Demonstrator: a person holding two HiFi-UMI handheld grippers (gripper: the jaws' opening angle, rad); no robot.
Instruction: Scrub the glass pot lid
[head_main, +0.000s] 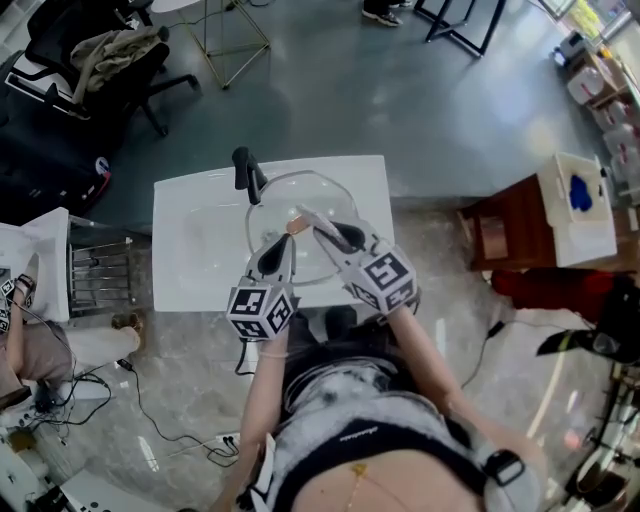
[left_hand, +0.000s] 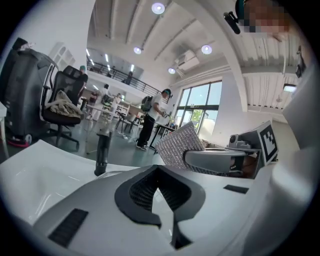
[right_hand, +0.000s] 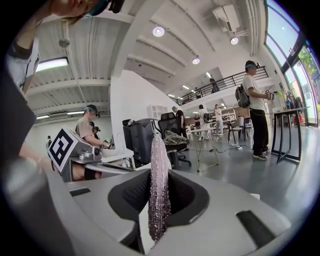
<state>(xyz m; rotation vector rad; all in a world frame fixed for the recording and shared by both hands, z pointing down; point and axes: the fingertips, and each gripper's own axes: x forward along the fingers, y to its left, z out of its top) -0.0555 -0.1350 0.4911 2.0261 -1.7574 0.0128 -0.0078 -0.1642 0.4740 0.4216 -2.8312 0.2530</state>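
Observation:
The glass pot lid (head_main: 310, 200) lies over the white basin (head_main: 200, 240), its black handle (head_main: 245, 170) at the far left rim. My left gripper (head_main: 277, 255) is shut on the lid's near rim. In the left gripper view the jaws (left_hand: 159, 197) are closed with the clear edge between them, and the handle (left_hand: 102, 155) stands beyond. My right gripper (head_main: 315, 225) is shut on a silvery scrub pad (right_hand: 160, 175), held over the lid. That pad (left_hand: 177, 147) also shows in the left gripper view, just ahead of the right gripper (left_hand: 220, 159).
A black office chair (head_main: 100, 60) stands at the far left and a wire rack (head_main: 100, 270) beside the basin. A brown wooden stand (head_main: 510, 225) with a white box (head_main: 580, 205) is at the right. Cables (head_main: 150, 400) trail on the floor. People stand in the background.

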